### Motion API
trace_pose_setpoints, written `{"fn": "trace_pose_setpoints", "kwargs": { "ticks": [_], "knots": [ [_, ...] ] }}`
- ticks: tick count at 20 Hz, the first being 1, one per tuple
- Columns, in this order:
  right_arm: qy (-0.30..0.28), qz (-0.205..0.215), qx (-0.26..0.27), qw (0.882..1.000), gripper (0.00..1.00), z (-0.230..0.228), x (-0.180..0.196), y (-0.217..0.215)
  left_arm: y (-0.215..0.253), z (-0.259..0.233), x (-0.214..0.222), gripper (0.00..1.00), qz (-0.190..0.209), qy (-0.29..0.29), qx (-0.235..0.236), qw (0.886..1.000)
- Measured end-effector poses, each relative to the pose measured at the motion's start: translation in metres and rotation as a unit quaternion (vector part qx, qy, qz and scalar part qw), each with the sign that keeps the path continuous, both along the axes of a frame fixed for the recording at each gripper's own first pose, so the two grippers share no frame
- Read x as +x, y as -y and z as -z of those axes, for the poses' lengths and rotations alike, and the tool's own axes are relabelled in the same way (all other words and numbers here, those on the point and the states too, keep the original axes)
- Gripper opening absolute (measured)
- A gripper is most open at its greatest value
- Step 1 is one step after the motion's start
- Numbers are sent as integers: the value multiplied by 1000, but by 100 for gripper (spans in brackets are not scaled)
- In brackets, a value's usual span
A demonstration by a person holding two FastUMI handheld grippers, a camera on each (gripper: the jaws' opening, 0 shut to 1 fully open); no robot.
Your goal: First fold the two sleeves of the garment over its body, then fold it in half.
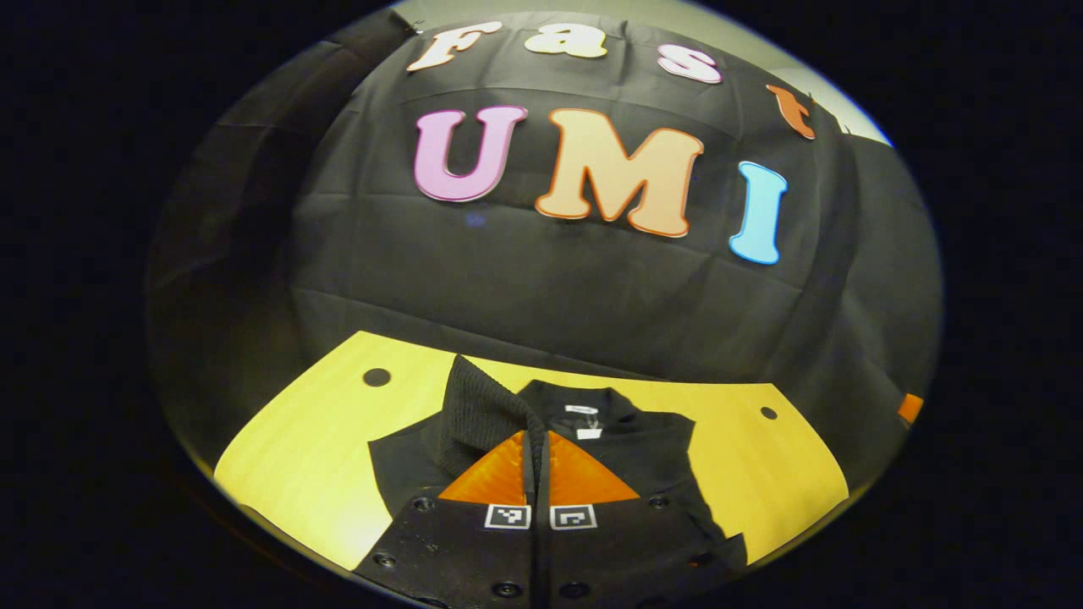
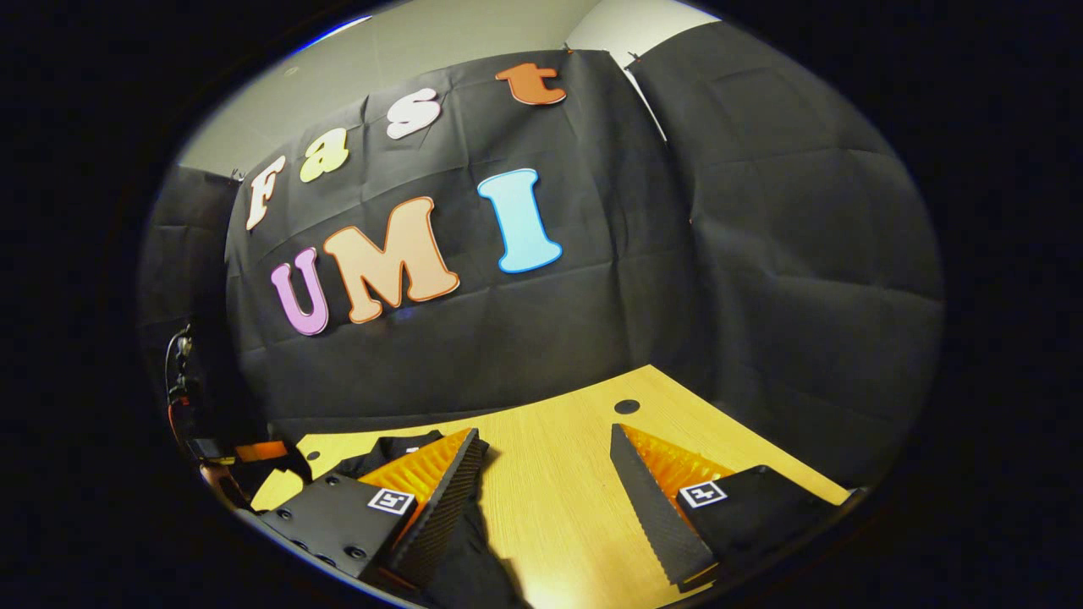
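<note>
Left tongs [image 1: 538, 440] clenched on the sleeve [image 1: 478, 414]; right tongs [image 2: 546, 482] released.
A thin pinch could slip, dropping the sleeve short of the garment [image 1: 643, 440] body.

Left claw [image 1: 538, 440] closed on ribbed sleeve cuff [image 1: 474, 414], raised over black garment [image 1: 643, 440] on yellow bench [image 1: 321, 457].

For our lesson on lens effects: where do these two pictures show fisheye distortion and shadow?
Left gripper view: the yellow wooden table has an edge that bows into a curve; the black garment is dim. Right gripper view: the right tongs cast a shadow on the table.
</note>
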State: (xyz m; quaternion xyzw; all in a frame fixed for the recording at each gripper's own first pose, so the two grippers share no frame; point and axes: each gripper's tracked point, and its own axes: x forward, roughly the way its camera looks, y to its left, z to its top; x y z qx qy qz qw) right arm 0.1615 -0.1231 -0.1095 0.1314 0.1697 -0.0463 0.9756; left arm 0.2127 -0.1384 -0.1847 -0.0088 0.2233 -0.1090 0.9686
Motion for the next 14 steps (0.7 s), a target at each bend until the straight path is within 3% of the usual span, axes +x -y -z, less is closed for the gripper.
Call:
{"fn": "trace_pose_setpoints", "kwargs": {
  "ticks": [5,10,14],
  "knots": [
    [-16,-27,14,999,98,15,1,-9,77,19,12,0,59,-7,8,998],
    [-36,-51,15,998,97,37,-7,-23,143,50,14,0,87,-32,-3,996],
    [-41,-57,40,997,97,44,-18,-34,181,82,13,0,111,-58,16,992]
  ]
}}
